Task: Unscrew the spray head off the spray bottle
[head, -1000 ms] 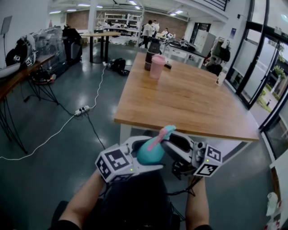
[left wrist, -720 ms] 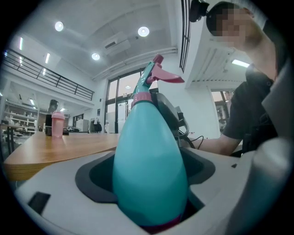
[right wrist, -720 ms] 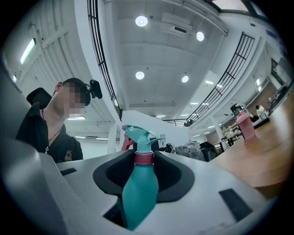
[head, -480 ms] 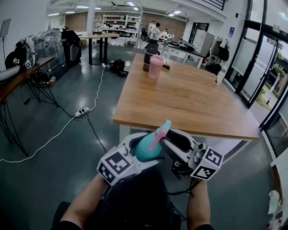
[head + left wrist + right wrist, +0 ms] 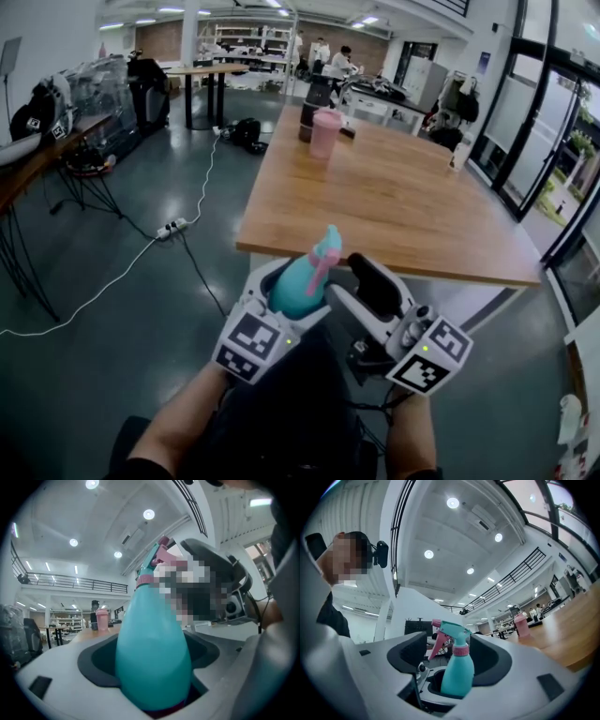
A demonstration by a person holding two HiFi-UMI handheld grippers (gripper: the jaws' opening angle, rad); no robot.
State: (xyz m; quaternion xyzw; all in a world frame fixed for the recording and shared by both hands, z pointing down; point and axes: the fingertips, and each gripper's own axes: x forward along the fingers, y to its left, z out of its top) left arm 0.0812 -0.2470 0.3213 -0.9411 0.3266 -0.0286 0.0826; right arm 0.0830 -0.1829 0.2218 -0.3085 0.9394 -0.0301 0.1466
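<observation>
Left gripper [image 5: 151, 670] clamps the teal spray bottle [image 5: 296, 289] upright; its spray head [image 5: 451, 631] rises just ahead of the right gripper [image 5: 449, 660], whose jaws have just been opening wide (pads touching nothing).

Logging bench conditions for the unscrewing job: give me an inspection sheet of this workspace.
Surface: wooden table ahead of the person.
Job's things: teal spray bottle, spray head on, held clear of the table.
Clutter: pink tumbler and dark flask at the table's far end.
Tools: left tool shut on the bottle's body; right tool jaws just opened, clear of the spray head.
Cables: white cable and power strip on the floor.
Surroundings: people at far benches; glass doors at right.
</observation>
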